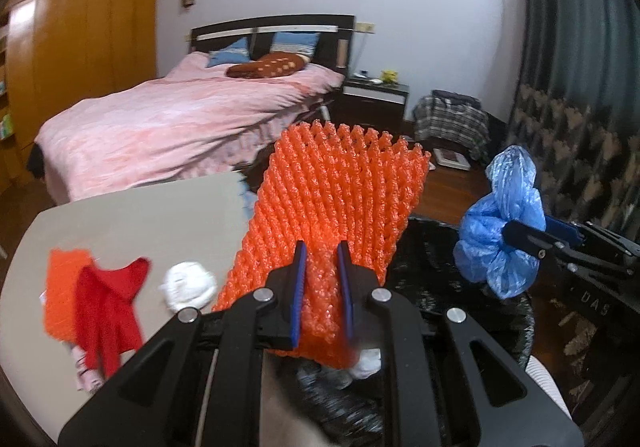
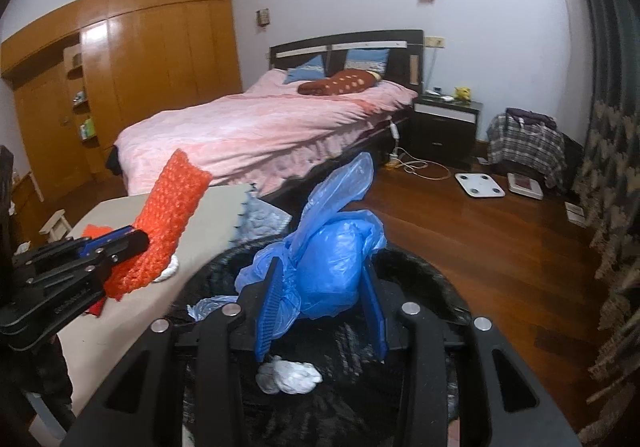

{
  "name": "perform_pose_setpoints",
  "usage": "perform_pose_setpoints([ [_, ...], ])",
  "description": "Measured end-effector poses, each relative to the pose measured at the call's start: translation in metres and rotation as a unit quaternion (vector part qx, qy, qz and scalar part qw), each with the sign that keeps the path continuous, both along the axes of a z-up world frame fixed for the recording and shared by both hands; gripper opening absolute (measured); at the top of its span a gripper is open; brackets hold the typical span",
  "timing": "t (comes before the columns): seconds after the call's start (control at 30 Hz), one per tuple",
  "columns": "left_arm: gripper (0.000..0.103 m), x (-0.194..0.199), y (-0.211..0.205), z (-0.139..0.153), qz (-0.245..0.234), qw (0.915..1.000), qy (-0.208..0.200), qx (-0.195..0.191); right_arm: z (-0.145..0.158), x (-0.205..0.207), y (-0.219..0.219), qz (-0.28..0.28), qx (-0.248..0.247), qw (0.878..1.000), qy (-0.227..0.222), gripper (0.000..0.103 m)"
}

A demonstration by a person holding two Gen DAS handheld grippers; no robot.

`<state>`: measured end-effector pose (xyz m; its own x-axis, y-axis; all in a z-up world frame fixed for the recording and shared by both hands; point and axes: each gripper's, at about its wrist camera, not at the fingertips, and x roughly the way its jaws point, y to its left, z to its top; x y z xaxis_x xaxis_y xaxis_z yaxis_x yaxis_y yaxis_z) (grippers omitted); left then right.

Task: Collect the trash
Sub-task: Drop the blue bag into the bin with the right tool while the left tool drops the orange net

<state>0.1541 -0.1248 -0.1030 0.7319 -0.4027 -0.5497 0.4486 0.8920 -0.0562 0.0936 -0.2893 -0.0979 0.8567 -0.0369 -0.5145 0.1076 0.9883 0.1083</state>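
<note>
Left gripper [image 1: 322, 267] pinches an orange foam net [image 1: 340, 191], held at the table [image 1: 132, 215] edge beside the black-lined bin [image 2: 420, 275]. Right gripper [image 2: 320, 299] clamps a crumpled blue plastic bag [image 2: 336, 259] above the bin mouth. Risk: the light bag may cling to a pad when let go, and the net, released now, could catch the rim and fall outside.

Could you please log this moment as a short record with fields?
left gripper: shut on orange net, beside the bin
right gripper: shut on blue bag, above the bin
bin: black liner, white wad inside
table: red scrap, white tissue, another orange piece
left to collect: the items on the table
</note>
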Motion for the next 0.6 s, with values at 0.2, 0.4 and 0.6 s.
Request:
perform_pose_setpoints([
  [0.2,0.015,0.006,-0.033,-0.010,-0.040,0.9991,0.010,-0.006,-0.011,-0.007,-0.020,-0.022,0.003,1.000,0.012,0.038],
  [0.4,0.047,0.008,-0.039,-0.017,-0.065,0.9973,0.027,-0.019,-0.019,-0.007,-0.030,-0.034,0.002,0.999,0.023,0.049],
  [0.6,0.066,0.010,-0.013,-0.017,-0.036,0.9990,0.023,-0.015,-0.021,-0.007,-0.031,-0.044,-0.004,0.999,0.021,0.080],
])
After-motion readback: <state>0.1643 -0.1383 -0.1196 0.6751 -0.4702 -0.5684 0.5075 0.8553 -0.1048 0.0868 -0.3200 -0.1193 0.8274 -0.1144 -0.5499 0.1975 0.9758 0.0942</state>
